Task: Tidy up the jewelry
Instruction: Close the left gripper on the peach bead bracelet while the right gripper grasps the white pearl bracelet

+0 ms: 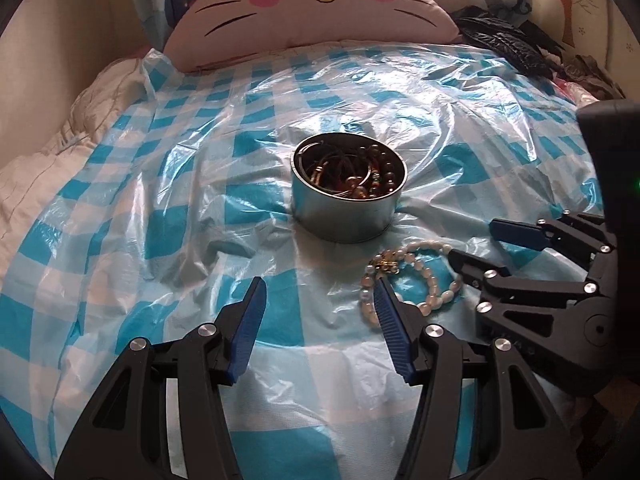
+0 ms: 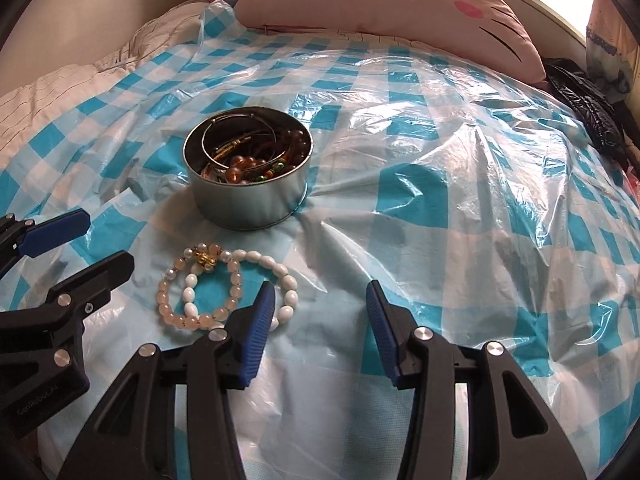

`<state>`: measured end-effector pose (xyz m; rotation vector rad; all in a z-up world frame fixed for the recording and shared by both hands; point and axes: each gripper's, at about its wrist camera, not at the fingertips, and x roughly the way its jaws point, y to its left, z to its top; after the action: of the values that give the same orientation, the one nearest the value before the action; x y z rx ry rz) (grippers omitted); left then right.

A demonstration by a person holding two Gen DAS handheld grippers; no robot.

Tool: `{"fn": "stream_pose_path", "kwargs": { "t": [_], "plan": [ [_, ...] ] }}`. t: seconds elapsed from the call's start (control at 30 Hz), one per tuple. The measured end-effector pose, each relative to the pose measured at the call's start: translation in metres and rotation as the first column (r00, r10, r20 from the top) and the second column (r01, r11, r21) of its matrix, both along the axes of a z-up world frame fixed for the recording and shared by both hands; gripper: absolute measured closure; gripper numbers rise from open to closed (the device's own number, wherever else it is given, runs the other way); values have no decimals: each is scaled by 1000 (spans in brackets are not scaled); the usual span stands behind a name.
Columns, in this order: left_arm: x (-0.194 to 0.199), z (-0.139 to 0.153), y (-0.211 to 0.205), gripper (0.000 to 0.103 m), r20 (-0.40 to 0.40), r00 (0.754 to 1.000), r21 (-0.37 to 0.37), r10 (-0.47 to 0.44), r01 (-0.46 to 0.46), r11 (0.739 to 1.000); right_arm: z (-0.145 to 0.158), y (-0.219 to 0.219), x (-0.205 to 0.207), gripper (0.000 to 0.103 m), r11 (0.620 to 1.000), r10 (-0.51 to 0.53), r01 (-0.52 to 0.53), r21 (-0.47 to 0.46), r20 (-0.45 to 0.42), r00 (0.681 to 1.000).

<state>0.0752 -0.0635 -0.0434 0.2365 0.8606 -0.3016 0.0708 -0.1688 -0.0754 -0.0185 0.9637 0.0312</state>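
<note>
Two beaded bracelets, pale pink (image 2: 200,286) and white (image 2: 280,280), overlap on the blue-checked plastic sheet (image 2: 440,200) at 6 o'clock of the round metal tin (image 2: 248,200) of jewelry | both grippers, left (image 1: 320,300) and right (image 2: 320,304), spread, empty | step: likely pickup; next: straddle one strand, pinch, lift toward tin.

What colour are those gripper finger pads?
Blue, ribbed pads on black gripper arms; the right wrist view shows them best.

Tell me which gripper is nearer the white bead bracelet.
Roughly even; the right, if either. The right gripper has one finger over the white bead bracelet. The left gripper has one finger at the overlapping bracelets' other side; neither grips it.
</note>
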Motion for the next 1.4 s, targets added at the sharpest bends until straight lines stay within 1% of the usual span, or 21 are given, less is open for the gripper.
{"fn": "stream_pose_path", "kwargs": {
  "t": [0.07, 0.1, 0.13, 0.23, 0.27, 0.33, 0.37, 0.47, 0.53, 0.67, 0.73, 0.83, 0.9, 0.93, 1.0, 1.07, 1.13, 1.17, 1.27, 1.33, 1.4],
  "plan": [
    [5, -5, -10, 50, -14, 1000, 31, -13, 13, 999, -3, 2, 1, 57, 1000, -2, 2, -11, -15, 1000],
    [8, -9, -13, 50, -27, 1000, 54, -11, 13, 998, -5, 0, 2, 57, 1000, -5, 5, 1, -23, 1000],
    [13, -14, -14, 50, -56, 998, 64, -10, 13, 998, -5, -2, 2, 57, 1000, -10, 10, 6, -27, 1000],
    [18, -28, -12, 50, -128, 991, 46, -33, 40, 998, -7, -2, 2, 54, 1000, -15, 15, -3, -34, 999],
    [16, -27, -9, 50, -121, 992, 33, -31, 35, 999, -7, -1, 2, 53, 1000, -13, 13, -8, -35, 999],
    [15, -18, -1, 50, -110, 993, -58, -46, 39, 998, -7, 0, 2, 53, 1000, -10, 9, -13, -35, 999],
    [16, -16, 0, 50, -117, 992, -79, -49, 39, 996, -7, 1, 2, 53, 1000, -8, 8, -13, -35, 999],
    [19, -24, -8, 50, -132, 990, 9, -42, 44, 999, -8, 0, 2, 52, 1000, -9, 8, -10, -37, 999],
    [20, -32, -9, 50, -146, 989, 75, -12, 23, 997, -9, -2, 1, 52, 1000, -12, 11, -11, -43, 999],
    [18, -28, 2, 50, -102, 993, 163, 59, -41, 986, -6, -12, -4, 51, 998, -51, 50, -32, -37, 998],
    [17, -25, 2, 50, -93, 995, 160, 43, -28, 987, -1, -17, -8, 51, 999, -54, 54, 5, -12, 998],
    [17, -24, -7, 50, -69, 998, 164, 1, 10, 986, 12, -19, -14, 51, 993, 1, -9, 121, 68, 998],
    [17, -26, -13, 50, -66, 998, 162, -13, 23, 986, 12, -18, -10, 53, 977, 33, -46, 206, 66, 997],
    [17, -28, -14, 53, -66, 998, 163, -17, 28, 986, 9, -17, -9, 59, 977, 41, -50, 209, 47, 998],
    [16, -30, -13, 57, -73, 997, 148, -21, 31, 989, 4, -17, -5, 63, 973, 45, -49, 224, 20, 999],
    [18, -30, -9, 66, -85, 996, 119, -20, 30, 992, 0, -16, -3, 69, 972, 48, -46, 228, 0, 999],
    [18, -31, -8, 72, -90, 996, 107, -22, 32, 994, -7, -13, -1, 74, 973, 57, -48, 224, -35, 998],
    [18, -31, -9, 76, -93, 995, 103, -31, 40, 994, -11, -11, -1, 74, 976, 60, -48, 214, -50, 997],
    [16, -34, -12, 77, -92, 995, 116, -48, 59, 991, -13, -6, 0, 75, 984, 55, -42, 172, -69, 996],
    [18, -35, -11, 78, -106, 993, 101, -51, 61, 993, -16, -6, 1, 75, 985, 52, -38, 169, -77, 996],
    [18, -36, -10, 88, -128, 989, 69, -68, 78, 995, -17, -6, 2, 75, 985, 54, -40, 169, -80, 995]
  ]
}}
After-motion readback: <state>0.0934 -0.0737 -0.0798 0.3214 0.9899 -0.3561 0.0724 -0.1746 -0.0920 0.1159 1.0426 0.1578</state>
